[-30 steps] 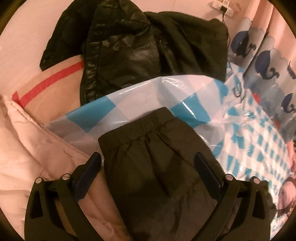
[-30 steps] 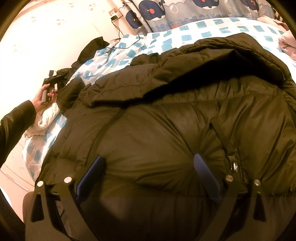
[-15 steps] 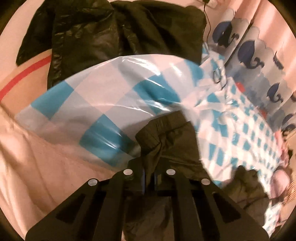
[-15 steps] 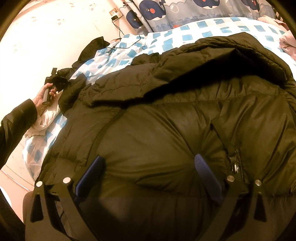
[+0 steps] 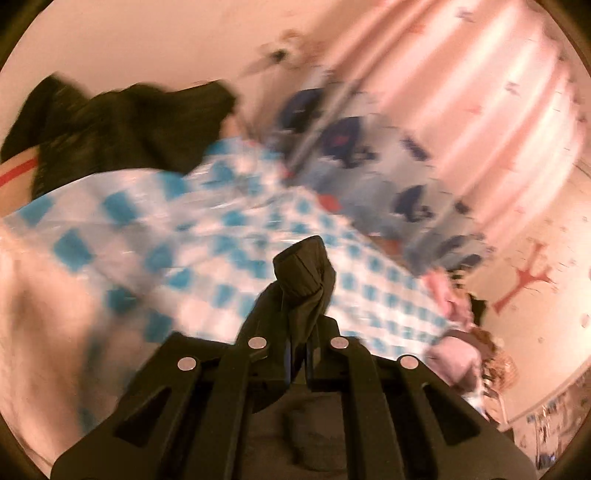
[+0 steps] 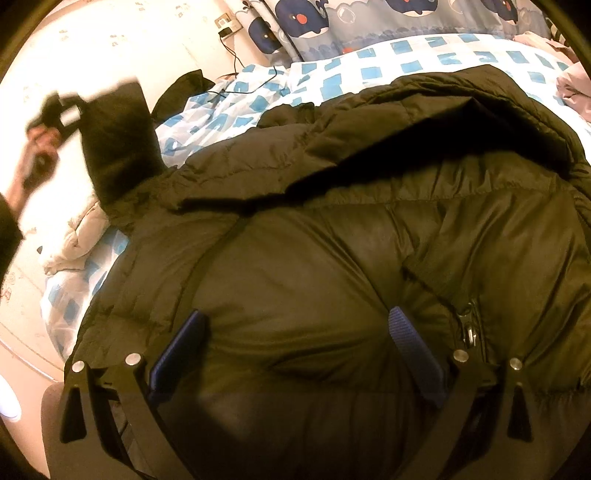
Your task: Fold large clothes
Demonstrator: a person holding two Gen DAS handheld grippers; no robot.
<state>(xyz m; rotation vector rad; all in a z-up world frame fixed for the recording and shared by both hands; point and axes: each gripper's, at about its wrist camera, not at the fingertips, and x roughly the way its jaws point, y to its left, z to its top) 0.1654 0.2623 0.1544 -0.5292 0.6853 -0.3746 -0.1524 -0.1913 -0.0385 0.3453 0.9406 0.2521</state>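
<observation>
A large dark puffer jacket (image 6: 314, 258) lies spread on the bed, hood at the far side. My right gripper (image 6: 295, 315) stands open low over its body, the blue pads (image 6: 410, 339) apart with the fabric bulging between them. At the upper left of the right wrist view a hand (image 6: 37, 147) holds my left gripper (image 6: 61, 110), which lifts the jacket's sleeve (image 6: 118, 144) off the bed. In the blurred left wrist view my left gripper (image 5: 297, 354) is shut on the sleeve cuff (image 5: 303, 269), which sticks up past the fingertips.
The bed has a blue-and-white checked cover (image 6: 332, 70). Another dark garment (image 5: 122, 129) is heaped by the wall. A cream quilt (image 6: 74, 236) lies at the bed's left edge. Whale-print fabric (image 6: 369, 14) and a charger cable (image 6: 236, 62) are at the head.
My left gripper shut on the sleeve cuff, then swung up and away with it, raising the sleeve off the bed. The right gripper has stayed still and open.
</observation>
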